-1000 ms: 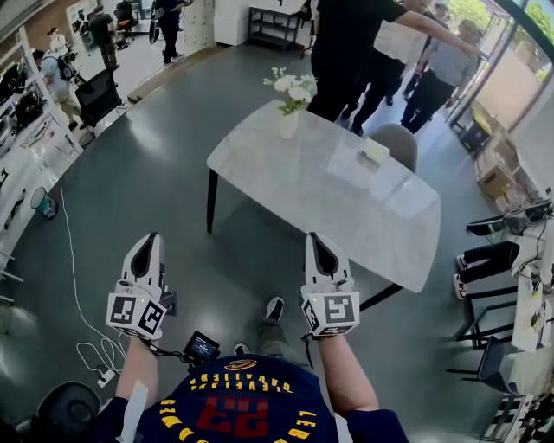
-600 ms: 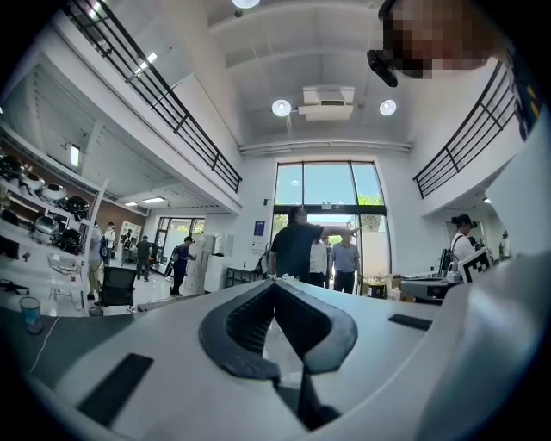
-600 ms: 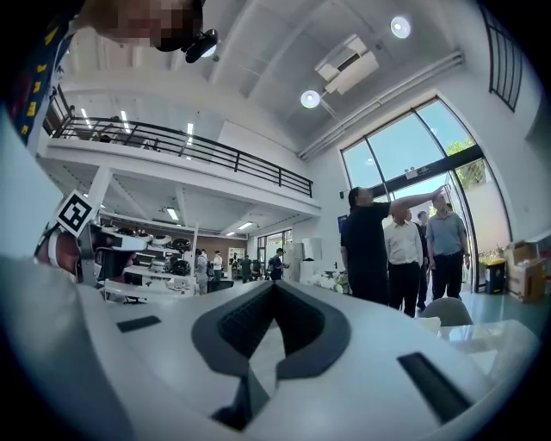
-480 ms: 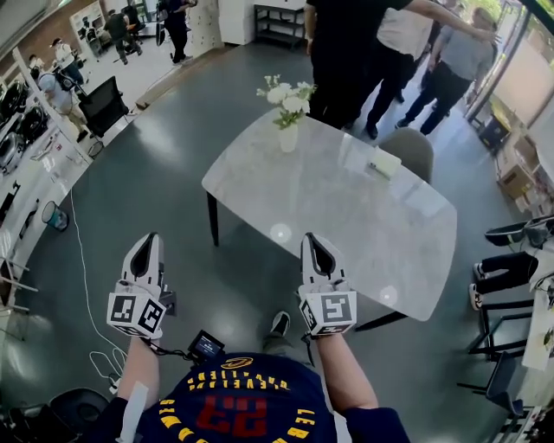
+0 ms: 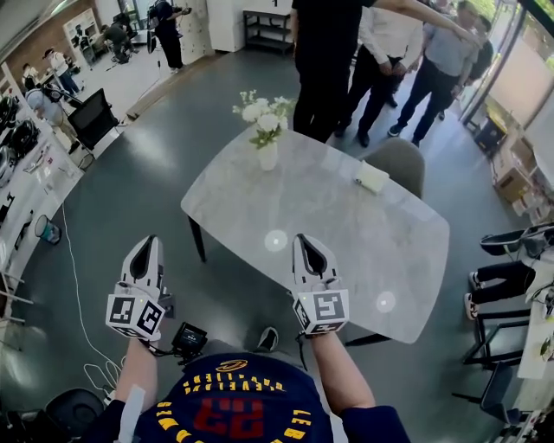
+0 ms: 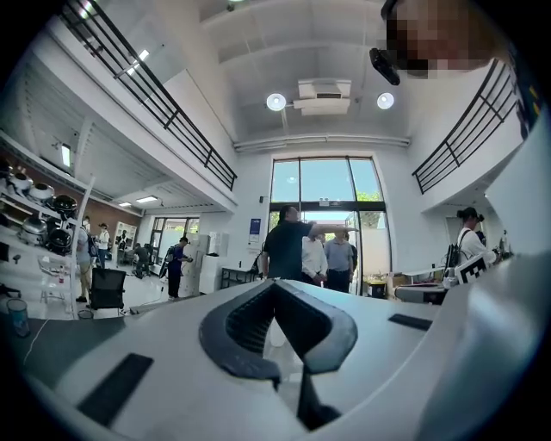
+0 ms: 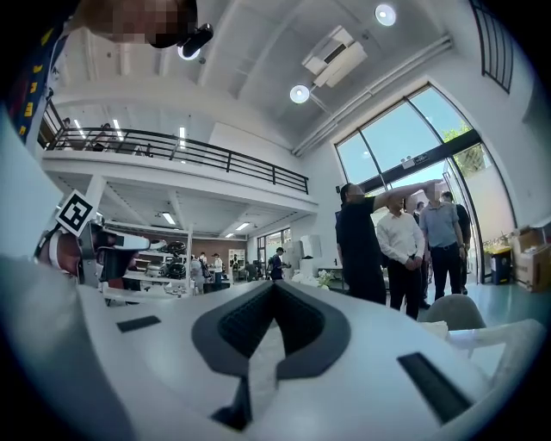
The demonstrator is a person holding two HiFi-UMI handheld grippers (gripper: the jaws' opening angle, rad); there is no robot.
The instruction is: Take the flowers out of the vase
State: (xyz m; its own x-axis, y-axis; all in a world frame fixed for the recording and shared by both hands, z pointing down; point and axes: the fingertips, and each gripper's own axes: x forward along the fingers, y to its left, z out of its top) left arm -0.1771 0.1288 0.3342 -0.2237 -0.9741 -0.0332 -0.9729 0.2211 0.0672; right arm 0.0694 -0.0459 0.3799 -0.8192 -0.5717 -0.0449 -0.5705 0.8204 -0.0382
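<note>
The white flowers (image 5: pixel 262 111) stand in the small white vase (image 5: pixel 267 156) at the far left corner of the grey stone table (image 5: pixel 346 216). None is out yet. The left gripper (image 5: pixel 149 244) and right gripper (image 5: pixel 303 244) are squeezed closed and hold nothing, at the table's near side.

Centre of the head view: pale marbled table (image 5: pixel 346 234) on dark legs, two round light spots on its top. Near its upper right edge, small white box (image 5: pixel 370 176); just beyond, grey chair (image 5: pixel 400 163) close against the table. Top centre to upper right: standing people (image 5: pixel 327 60) in dark and light clothes. Top, behind them: black shelf rack (image 5: pixel 267 26). Upper left: black office chair (image 5: pixel 92 114). Left side: white cable (image 5: pixel 69 260) trailing over grey floor (image 5: pixel 147 199). Right edge: cardboard boxes (image 5: pixel 511 183).
</note>
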